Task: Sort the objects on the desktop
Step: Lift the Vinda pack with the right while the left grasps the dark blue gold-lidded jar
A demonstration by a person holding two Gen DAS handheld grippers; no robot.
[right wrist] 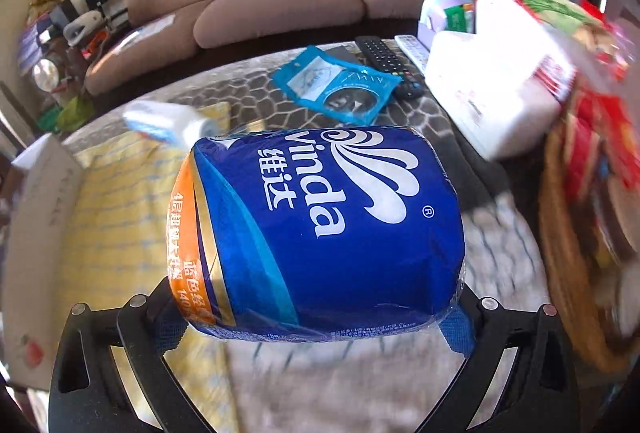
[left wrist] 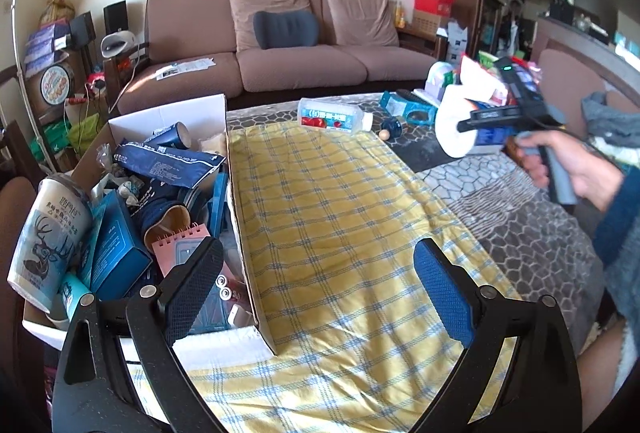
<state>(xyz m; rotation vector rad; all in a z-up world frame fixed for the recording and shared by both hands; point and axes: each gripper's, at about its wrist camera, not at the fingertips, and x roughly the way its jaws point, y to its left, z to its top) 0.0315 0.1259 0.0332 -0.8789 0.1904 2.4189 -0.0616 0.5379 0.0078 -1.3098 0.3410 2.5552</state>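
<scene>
While right gripper (right wrist: 316,317) clamps Vinda tissue roll (right wrist: 320,229), left gripper (left wrist: 316,297) gapes empty — only its view shows white box (left wrist: 240,233).

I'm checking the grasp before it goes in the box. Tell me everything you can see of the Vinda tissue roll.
The tissue roll is a squat cylinder in glossy blue plastic wrap with white Vinda lettering and an orange band at one end. It lies on its side, clamped between the right hand-held gripper's blue pads, lifted above the table. The left wrist view shows its white end.
</scene>
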